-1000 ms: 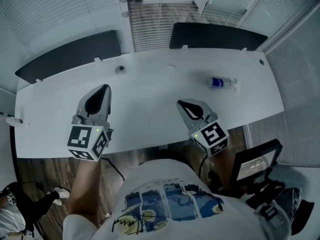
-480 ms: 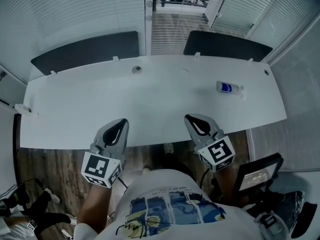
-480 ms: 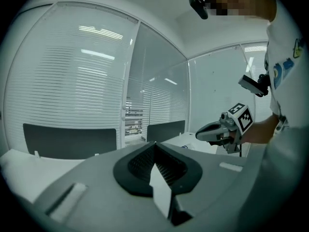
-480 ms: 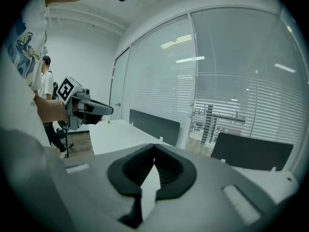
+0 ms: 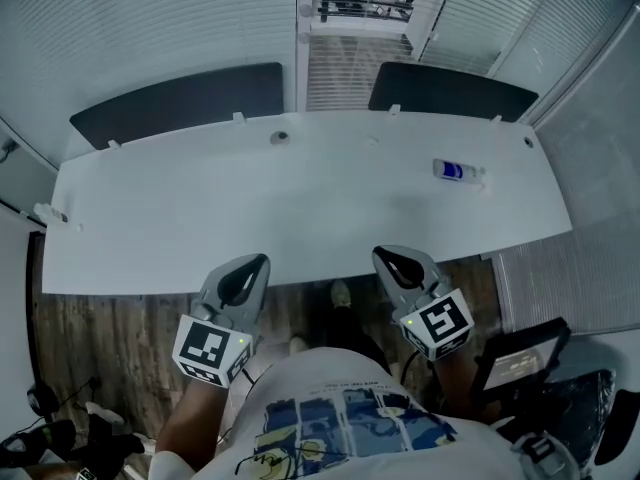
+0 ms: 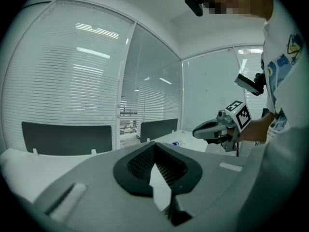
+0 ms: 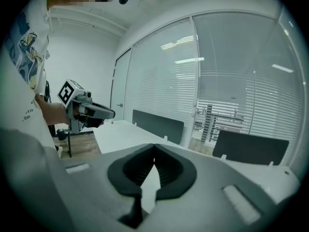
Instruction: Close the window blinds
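White cloth of the person's printed T-shirt (image 5: pixel 330 413) lies nearest, and both forearms reach forward from it toward the desk (image 5: pixel 180 218). The left tool (image 5: pixel 256 261) and the right tool (image 5: pixel 386 255) are held side by side, well apart. Each points at the desk and tips slightly downward, with its marker cube (image 5: pixel 212 350) turned back to the person. Their bodies hang over the wooden floor (image 5: pixel 100 333), and only the tips overlap the desk's near edge. Each tool's jaws are pressed together with nothing between them. On the desk's far right lies a small bottle (image 5: pixel 455 171) with a blue label, on its side; its contents cannot be made out. Two dark panels (image 5: pixel 180 103) stand along the desk's far edge. Beyond that edge hang the window blinds (image 5: pixel 345 68), and their narrow middle section lets dark shapes show through the slats.
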